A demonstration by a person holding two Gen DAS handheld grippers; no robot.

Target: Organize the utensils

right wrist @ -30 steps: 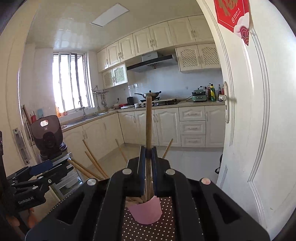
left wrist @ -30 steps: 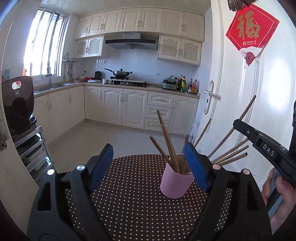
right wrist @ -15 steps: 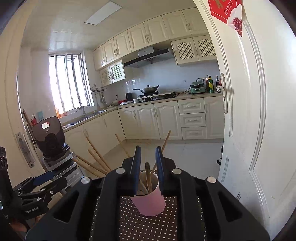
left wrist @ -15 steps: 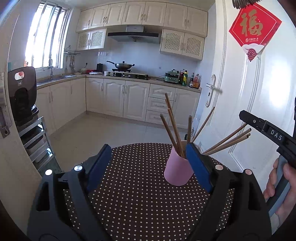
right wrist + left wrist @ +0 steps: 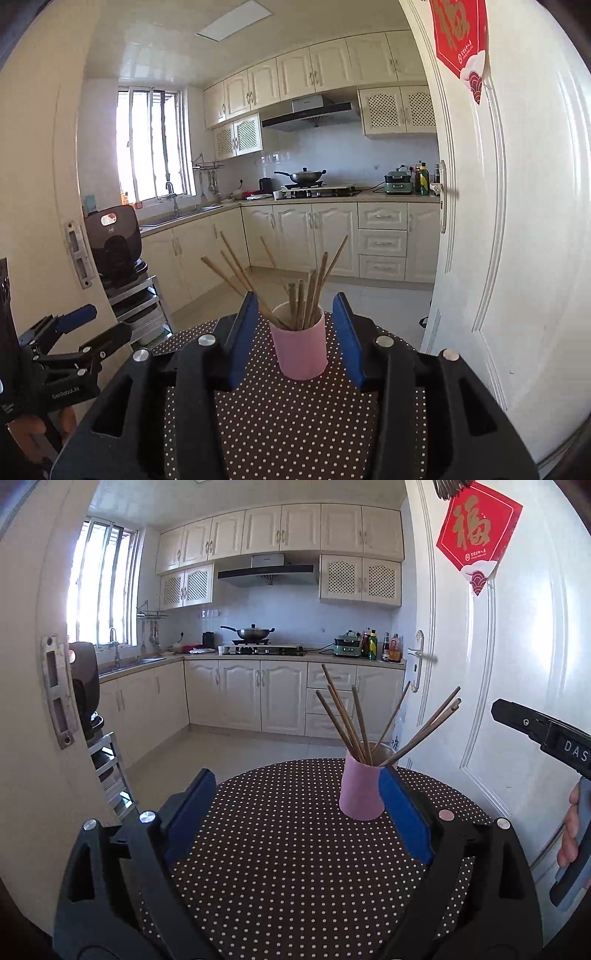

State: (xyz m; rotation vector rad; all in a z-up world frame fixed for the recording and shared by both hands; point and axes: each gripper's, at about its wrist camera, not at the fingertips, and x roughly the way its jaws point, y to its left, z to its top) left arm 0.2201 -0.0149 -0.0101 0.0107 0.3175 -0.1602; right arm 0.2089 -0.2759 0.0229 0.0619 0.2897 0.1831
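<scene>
The right gripper [image 5: 295, 332] is opening its jaws; the blue pads [image 5: 242, 332] stand apart on either side of the pink cup [image 5: 303, 347] as that camera sees it, with clear gaps, touching neither cup nor sticks. Nothing is held. The left gripper [image 5: 295, 808] is also opening, its jaws spread wide over bare cloth; its right pad [image 5: 404, 816] overlaps the cup's [image 5: 360, 790] edge in that view, and whether it touches cannot be told.

The cup stands upright on the dotted table [image 5: 295, 424], toward its far side. It holds a fan of wooden chopsticks [image 5: 306, 291]: several near upright in the middle, others leaning far out to the sides. Their lower ends are hidden inside the cup, and an exact count is hard where they cross. In the left view the same sticks [image 5: 347, 720] splay left and right, two or three lying almost together toward the door [image 5: 517, 664].

Each gripper shows only partly in the other's view: the right one's black body [image 5: 546, 734] enters at the frame edge with fingers [image 5: 570, 830] of a hand around its grip, its jaws out of frame; the left one [image 5: 70, 332] sits at the left edge, its handle cut off.

A red paper sign [image 5: 478, 535] hangs on the door, its top cropped in the right view.
</scene>
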